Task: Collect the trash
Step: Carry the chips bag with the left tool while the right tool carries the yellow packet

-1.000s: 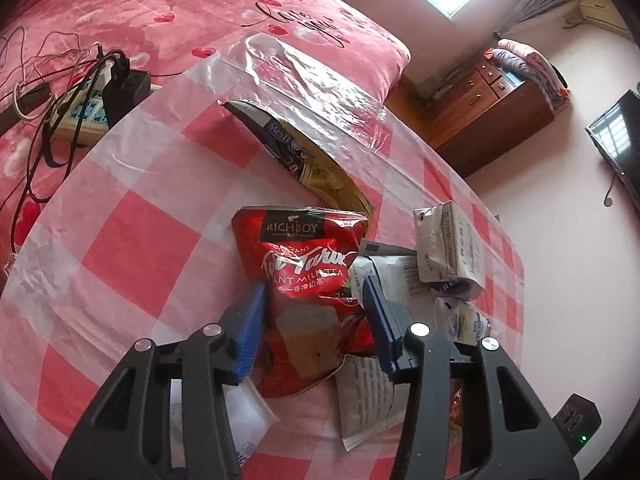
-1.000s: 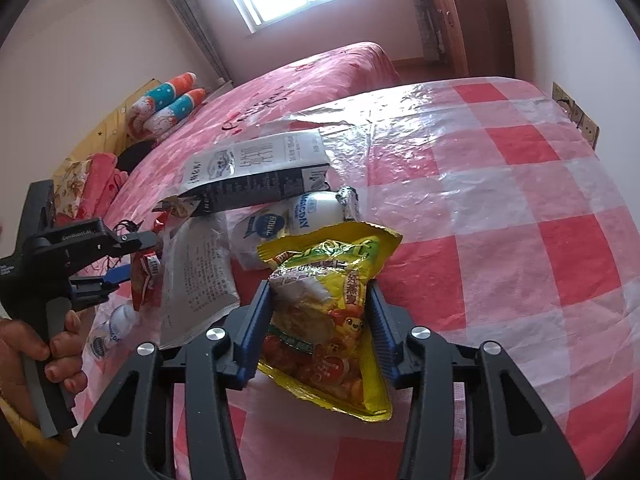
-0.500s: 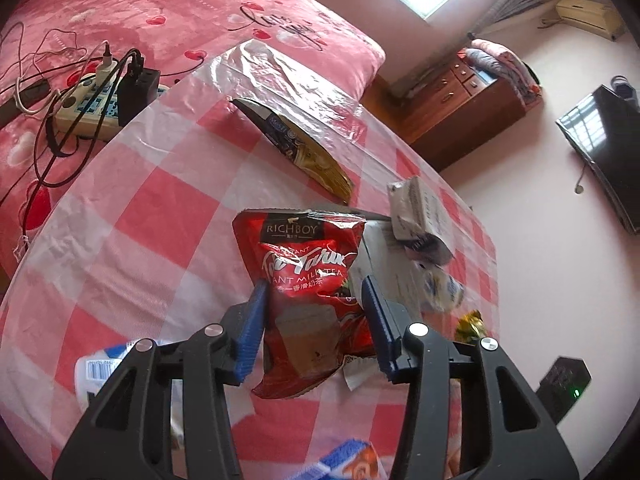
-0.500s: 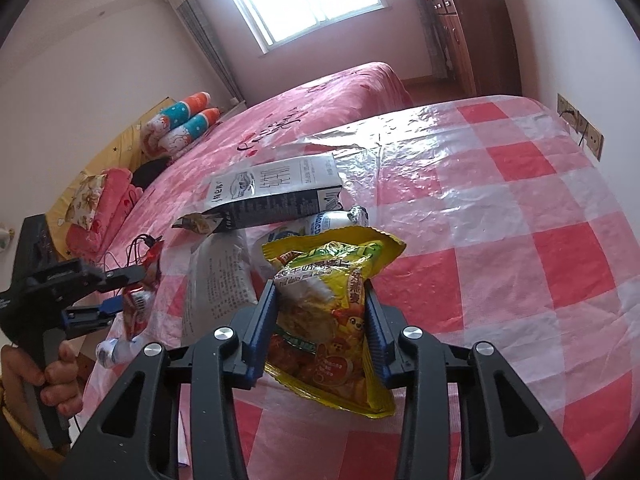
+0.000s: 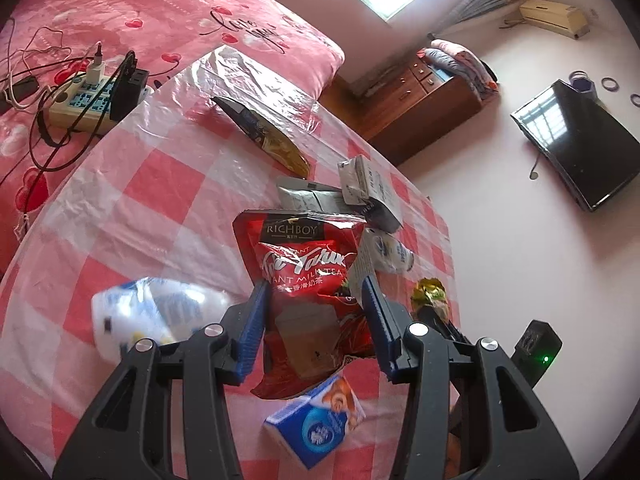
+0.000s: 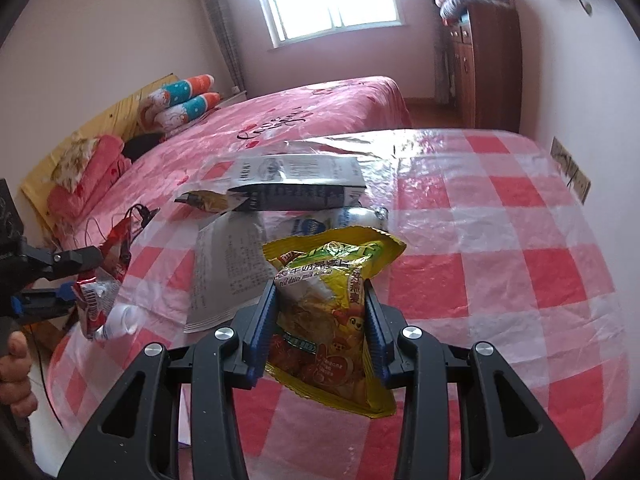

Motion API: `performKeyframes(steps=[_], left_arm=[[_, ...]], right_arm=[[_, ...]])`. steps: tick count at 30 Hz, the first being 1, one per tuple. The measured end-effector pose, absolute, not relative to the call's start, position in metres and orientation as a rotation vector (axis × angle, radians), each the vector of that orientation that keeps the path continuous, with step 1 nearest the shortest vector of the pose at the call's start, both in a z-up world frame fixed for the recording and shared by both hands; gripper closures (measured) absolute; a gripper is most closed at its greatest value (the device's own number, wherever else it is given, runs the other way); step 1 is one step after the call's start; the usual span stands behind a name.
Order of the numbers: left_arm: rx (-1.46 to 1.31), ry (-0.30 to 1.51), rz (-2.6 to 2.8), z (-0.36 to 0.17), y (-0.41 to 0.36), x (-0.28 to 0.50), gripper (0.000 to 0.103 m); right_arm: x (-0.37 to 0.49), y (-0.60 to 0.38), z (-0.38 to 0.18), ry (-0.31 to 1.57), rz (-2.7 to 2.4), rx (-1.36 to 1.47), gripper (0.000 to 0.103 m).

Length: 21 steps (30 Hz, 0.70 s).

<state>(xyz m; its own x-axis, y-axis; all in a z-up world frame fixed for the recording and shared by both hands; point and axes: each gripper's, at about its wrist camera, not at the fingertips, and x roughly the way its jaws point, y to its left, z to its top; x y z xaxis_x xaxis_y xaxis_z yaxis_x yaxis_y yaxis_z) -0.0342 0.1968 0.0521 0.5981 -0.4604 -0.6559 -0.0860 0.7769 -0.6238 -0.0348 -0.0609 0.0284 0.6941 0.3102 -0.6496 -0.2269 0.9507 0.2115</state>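
My left gripper (image 5: 314,300) is shut on a red milk tea packet (image 5: 304,280) and holds it above the checked table (image 5: 160,184). My right gripper (image 6: 320,304) is shut on a yellow snack bag (image 6: 324,308), lifted off the table (image 6: 500,240). In the right wrist view the left gripper (image 6: 76,276) shows at the far left with the red packet (image 6: 100,276). On the table lie a dark carton (image 5: 368,192), a gold and black sachet (image 5: 264,136), small white bottles (image 5: 390,254), a clear plastic bottle (image 5: 160,316) and a blue tissue pack (image 5: 316,420).
A power strip with plugs and cables (image 5: 92,96) lies on the pink bed (image 5: 120,8) beside the table. A paper sheet (image 6: 228,268) and the dark carton (image 6: 296,184) lie ahead of the right gripper. A wooden dresser (image 5: 420,100) and a wall TV (image 5: 576,140) stand beyond.
Both grippers have risen with their packets, which have left the table. In the left wrist view a clear bottle and a blue tissue pack have come into sight below.
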Motion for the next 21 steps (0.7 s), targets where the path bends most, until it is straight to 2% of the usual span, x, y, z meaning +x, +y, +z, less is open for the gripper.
performKeyframes(steps=[21], left_arm=[[-0.688,0.865,-0.201,0.052,0.263,-0.105,0.054]], right_arm=[[-0.059,0.017,0.042,0.768,0.415,0.007,0.062]])
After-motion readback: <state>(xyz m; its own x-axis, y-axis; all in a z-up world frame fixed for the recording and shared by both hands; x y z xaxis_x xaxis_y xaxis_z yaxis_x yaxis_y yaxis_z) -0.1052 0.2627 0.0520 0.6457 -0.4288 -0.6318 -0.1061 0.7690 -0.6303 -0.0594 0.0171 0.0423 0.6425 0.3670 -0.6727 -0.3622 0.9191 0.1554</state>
